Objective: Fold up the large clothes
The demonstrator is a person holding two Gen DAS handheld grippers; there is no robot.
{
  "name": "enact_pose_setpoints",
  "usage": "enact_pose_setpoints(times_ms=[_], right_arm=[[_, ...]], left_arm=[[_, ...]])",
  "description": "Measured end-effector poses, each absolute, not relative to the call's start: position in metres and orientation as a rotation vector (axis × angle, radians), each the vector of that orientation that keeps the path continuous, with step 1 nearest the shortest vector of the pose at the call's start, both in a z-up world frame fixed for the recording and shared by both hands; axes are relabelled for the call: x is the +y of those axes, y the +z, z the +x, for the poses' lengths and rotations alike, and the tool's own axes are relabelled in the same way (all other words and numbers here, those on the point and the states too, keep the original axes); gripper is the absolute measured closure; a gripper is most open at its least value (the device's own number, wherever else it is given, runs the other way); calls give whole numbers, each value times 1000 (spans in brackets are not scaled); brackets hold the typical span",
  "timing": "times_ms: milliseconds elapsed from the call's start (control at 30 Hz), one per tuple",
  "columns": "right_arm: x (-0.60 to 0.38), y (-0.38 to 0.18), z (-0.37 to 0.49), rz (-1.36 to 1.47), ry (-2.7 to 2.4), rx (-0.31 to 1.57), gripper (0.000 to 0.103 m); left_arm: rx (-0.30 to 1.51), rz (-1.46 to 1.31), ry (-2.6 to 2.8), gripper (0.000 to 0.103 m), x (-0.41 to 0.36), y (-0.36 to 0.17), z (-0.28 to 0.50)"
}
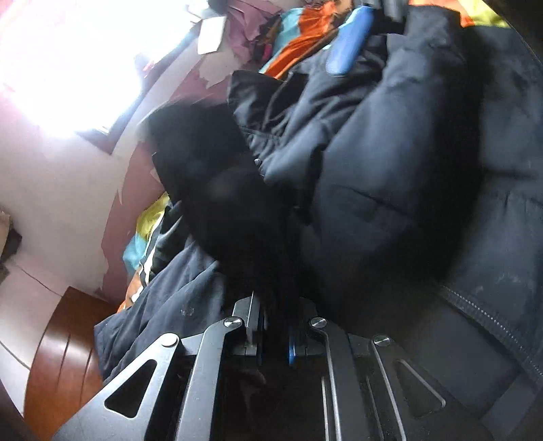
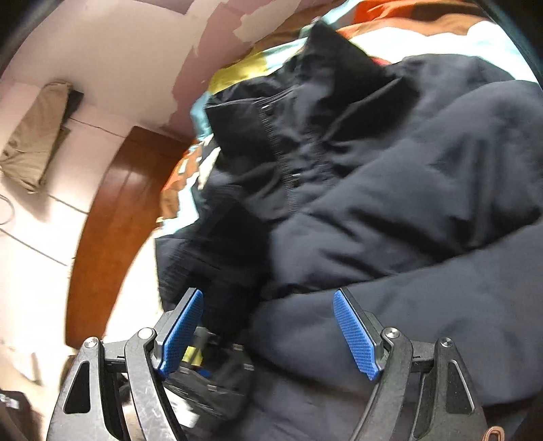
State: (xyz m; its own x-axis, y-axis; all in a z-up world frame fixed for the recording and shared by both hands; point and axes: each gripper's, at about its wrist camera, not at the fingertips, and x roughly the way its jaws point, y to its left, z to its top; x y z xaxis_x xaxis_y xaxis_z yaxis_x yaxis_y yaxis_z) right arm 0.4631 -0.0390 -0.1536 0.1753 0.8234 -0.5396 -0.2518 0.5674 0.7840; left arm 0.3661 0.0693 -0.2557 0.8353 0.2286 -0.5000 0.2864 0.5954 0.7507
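On the patterned bedspread (image 2: 237, 73), a rumpled navy padded jacket (image 2: 390, 190).

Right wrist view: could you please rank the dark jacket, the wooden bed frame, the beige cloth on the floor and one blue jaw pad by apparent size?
1. jacket
2. bed frame
3. beige cloth
4. jaw pad, though its nearness to the camera inflates it

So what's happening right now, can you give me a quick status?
Left hand-held gripper shut on dark jacket fabric. Right hand-held gripper open, above the jacket. Jacket rumpled on colourful bedspread. Nothing blocking.
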Motion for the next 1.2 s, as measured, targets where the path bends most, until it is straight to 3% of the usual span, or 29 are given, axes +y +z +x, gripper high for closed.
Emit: enact_pose_setpoints(times_ms=[400, 533, 567, 600, 633, 733, 767, 900, 1033, 1200], right_arm=[[-22, -176, 483, 804, 871, 1222, 23], [-7, -173, 486, 728, 855, 1250, 26], [-3, -176, 488, 720, 847, 1274, 30], [0, -178, 489, 713, 843, 1288, 43], [4, -179, 491, 700, 844, 1304, 50], [11, -177, 490, 659, 852, 1296, 88], [12, -174, 489, 641, 860, 1279, 95], [6, -160, 483, 606, 890, 1216, 95], [-17, -145, 480, 610, 890, 1165, 95], [-48, -131, 479, 606, 875, 1121, 95]], left_arm=[[581, 1036, -40, 95, 72, -271, 355], [581, 1031, -37, 95, 75, -271, 360], [581, 1031, -35, 95, 76, -271, 361], [581, 1031, -34, 95, 76, -271, 360], [580, 1034, -34, 95, 76, -271, 361], [579, 1027, -32, 95, 76, -270, 359], [573, 1019, -29, 94, 74, -269, 355], [567, 899, -58, 86, 72, -245, 338], [599, 642, -132, 65, 92, -208, 333], [605, 272, -236, 64, 126, -160, 324]])
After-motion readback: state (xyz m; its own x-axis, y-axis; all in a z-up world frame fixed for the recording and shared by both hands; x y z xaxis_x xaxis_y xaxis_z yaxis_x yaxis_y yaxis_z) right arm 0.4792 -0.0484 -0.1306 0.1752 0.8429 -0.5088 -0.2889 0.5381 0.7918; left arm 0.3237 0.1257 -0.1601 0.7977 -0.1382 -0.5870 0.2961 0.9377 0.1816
